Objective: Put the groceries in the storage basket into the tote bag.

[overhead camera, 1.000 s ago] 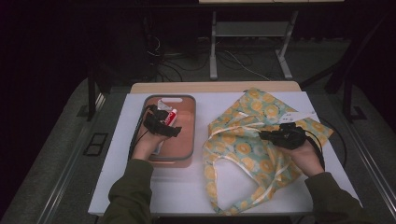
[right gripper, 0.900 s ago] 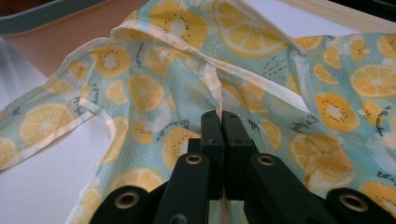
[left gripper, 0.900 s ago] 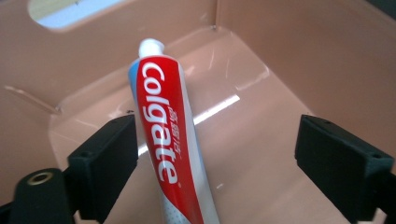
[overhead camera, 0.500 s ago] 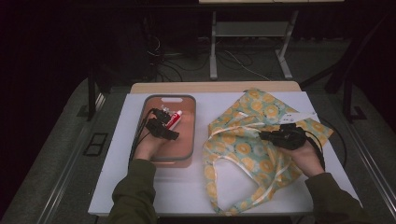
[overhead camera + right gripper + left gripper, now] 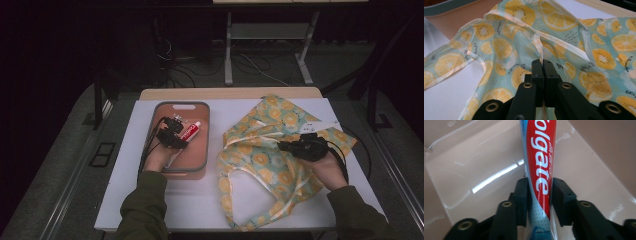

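A red and white toothpaste tube (image 5: 190, 131) is pinched between the jaws of my left gripper (image 5: 180, 137), over the pink tray (image 5: 199, 166) at the table's left. In the left gripper view the tube (image 5: 540, 165) runs straight up from my left gripper (image 5: 539, 188), with the tray's glossy floor (image 5: 474, 170) behind it. A teal cloth bag with a lemon print (image 5: 260, 160) lies spread at the right. My right gripper (image 5: 286, 146) rests on it. In the right gripper view its jaws (image 5: 541, 65) are pressed together on a fold of the bag (image 5: 506, 45).
The white table top (image 5: 125, 165) reaches a wooden strip (image 5: 230, 93) at the far edge. A small white strip (image 5: 320, 126) lies on the bag near my right gripper. The bag's handles (image 5: 235, 200) trail toward the front edge. Black cables run from both grippers.
My left gripper has carried the toothpaste tube a little to the right and nearer within the tray. The right gripper and the bag have stayed put.
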A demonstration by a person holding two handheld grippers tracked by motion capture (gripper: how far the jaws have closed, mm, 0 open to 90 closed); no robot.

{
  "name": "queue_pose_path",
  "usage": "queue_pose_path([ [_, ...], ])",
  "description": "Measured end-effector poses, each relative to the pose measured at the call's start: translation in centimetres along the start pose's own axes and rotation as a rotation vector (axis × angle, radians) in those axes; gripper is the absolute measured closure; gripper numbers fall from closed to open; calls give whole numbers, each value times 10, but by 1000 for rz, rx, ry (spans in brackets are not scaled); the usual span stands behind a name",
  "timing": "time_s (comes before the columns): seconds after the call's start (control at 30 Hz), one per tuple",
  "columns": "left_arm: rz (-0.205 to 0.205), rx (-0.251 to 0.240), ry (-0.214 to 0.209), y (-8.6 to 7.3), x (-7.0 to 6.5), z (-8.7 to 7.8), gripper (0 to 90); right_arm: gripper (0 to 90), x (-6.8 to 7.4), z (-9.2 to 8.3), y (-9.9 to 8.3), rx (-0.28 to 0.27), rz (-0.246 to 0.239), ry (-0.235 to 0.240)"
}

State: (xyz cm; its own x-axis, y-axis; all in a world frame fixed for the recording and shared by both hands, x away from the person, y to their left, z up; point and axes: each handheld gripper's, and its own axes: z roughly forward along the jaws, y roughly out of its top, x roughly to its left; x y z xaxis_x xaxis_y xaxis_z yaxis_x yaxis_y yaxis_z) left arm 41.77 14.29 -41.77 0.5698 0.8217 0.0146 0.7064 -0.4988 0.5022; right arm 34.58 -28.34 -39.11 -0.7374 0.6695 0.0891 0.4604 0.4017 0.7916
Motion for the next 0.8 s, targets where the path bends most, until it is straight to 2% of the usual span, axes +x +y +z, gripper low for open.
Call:
queue_pose_path([
  [0.07, 2, -1, 1, 0, 0, -1, 722, 887, 0, 0, 0, 1, 0, 0],
  [0.27, 6, 9, -35, 4, 0, -4, 740, 887, 1, 1, 0, 2, 1, 1],
  [0.37, -3, -18, -52, 7, 2, -9, 740, 887, 0, 1, 0, 2, 6, 0],
  [0.47, -1, -49, -68, 10, 4, -19, 740, 887, -1, 0, 0, 0, 5, 0],
  [0.6, 26, -78, -75, 16, 1, -40, 740, 887, -1, 1, 0, 1, 5, 0],
  [0.63, 26, -78, -75, 16, 1, -40, 740, 887, -1, 1, 0, 3, 5, 0],
  [0.67, 36, -101, -93, 19, -3, -51, 740, 887, -1, 1, 0, 4, 5, -1],
  [0.7, 36, -101, -93, 19, -3, -51, 740, 887, -1, 1, 0, 4, 5, -1],
  [0.73, 41, -126, -116, 21, -7, -62, 740, 887, -1, 1, 0, 5, 5, -1],
  [0.8, 49, -146, -138, 23, -12, -71, 740, 887, 0, 1, 0, 5, 5, -2],
])
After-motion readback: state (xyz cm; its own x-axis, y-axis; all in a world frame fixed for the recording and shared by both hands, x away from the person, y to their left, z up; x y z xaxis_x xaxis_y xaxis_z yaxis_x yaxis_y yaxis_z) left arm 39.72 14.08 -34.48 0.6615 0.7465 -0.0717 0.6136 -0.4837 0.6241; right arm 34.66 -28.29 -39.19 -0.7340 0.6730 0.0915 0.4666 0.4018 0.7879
